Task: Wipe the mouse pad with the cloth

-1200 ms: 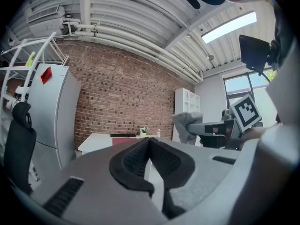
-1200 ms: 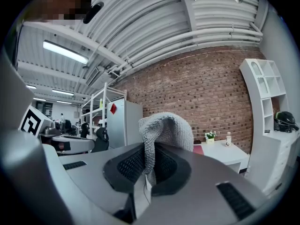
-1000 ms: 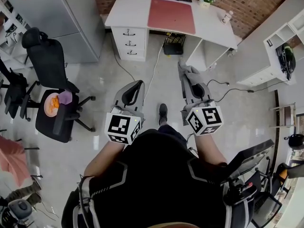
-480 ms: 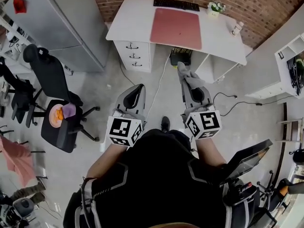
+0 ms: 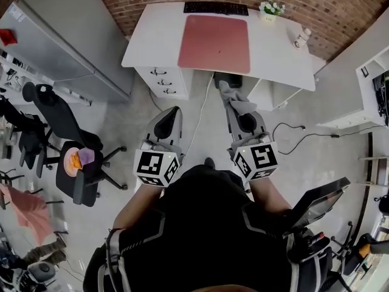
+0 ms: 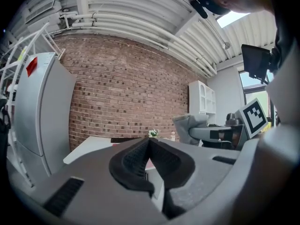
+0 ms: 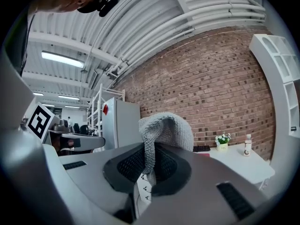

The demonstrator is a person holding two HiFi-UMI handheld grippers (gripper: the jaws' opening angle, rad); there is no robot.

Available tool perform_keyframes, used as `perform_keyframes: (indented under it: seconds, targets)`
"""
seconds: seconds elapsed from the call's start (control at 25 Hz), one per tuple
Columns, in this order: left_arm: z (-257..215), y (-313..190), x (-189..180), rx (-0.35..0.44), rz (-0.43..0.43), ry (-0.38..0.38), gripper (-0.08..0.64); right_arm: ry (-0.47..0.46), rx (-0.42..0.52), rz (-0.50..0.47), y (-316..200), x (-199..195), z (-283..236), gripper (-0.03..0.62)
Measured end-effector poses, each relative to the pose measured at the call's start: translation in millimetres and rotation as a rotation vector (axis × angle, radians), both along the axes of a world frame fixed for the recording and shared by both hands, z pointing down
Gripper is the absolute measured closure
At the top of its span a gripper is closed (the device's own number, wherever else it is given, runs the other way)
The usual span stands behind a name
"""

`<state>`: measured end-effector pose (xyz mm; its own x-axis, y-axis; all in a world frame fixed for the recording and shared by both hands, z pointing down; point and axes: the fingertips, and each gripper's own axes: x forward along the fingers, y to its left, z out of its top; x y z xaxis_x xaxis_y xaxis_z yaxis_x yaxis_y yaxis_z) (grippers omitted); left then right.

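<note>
A red mouse pad [image 5: 214,43] lies on the white desk [image 5: 158,35] at the brick wall, ahead of both grippers. My right gripper [image 5: 233,104] is shut on a grey knitted cloth [image 5: 236,102], which bulges out past the jaws [image 7: 165,130]. It hangs over the floor, short of the desk's front edge. My left gripper [image 5: 172,115] is shut and holds nothing, level with the right one and left of it; its closed pads meet in the left gripper view [image 6: 149,144]. From there the cloth [image 6: 190,124] shows at the right.
A black keyboard [image 5: 216,8], a small flower pot [image 5: 271,8] and a bottle [image 5: 300,39] stand on the desk behind the pad. Drawers [image 5: 159,81] sit under its left end, cables trail on the floor. A grey cabinet [image 5: 55,38] and office chairs [image 5: 76,157] stand left, white shelving [image 5: 377,66] right.
The desk and mouse pad have come nearer and more square in the head view. Both grippers stay held out in front, the right one still gripping the cloth.
</note>
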<state>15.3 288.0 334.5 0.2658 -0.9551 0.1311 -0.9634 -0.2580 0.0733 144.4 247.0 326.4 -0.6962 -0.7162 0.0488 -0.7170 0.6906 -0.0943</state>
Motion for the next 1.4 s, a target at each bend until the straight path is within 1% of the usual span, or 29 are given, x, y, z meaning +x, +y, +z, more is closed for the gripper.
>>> perform_keyframes:
  seconds: [0.12,0.32,0.48,0.6,0.68,0.84,1.0,1.16,1.4]
  targets:
    - [-4,-20,8,0.01,-0.003,-0.004,0.558,-0.001,-0.002,-0.008,-21,7,0,0.563]
    - [-2,-43,3,-0.007,-0.023,-0.019,0.558,-0.017,-0.013,-0.021,-40,6,2,0.563]
    - [6,-53,-3,-0.03,-0.011,-0.024,0.558,-0.023,-0.054,-0.015,-56,-2,14,0.563]
    - [14,-73,-16,-0.042,-0.011,-0.005,0.558,0.0,-0.063,-0.012,-72,-14,22,0.563]
    - [18,-89,-21,-0.041,0.007,0.008,0.558,0.014,-0.072,-0.004,-84,-23,28,0.563]
    - [20,-121,-30,-0.037,0.066,0.0,0.558,0.03,-0.075,0.03,-113,-38,30,0.563]
    - [19,-158,-54,-0.032,0.086,0.007,0.558,0.038,-0.09,0.047,-147,-59,31,0.563]
    - [26,-183,-81,-0.048,0.097,0.036,0.558,0.063,-0.121,0.04,-173,-87,42,0.563]
    - [26,-224,-126,-0.046,0.092,0.04,0.558,0.061,-0.152,0.039,-210,-126,40,0.563]
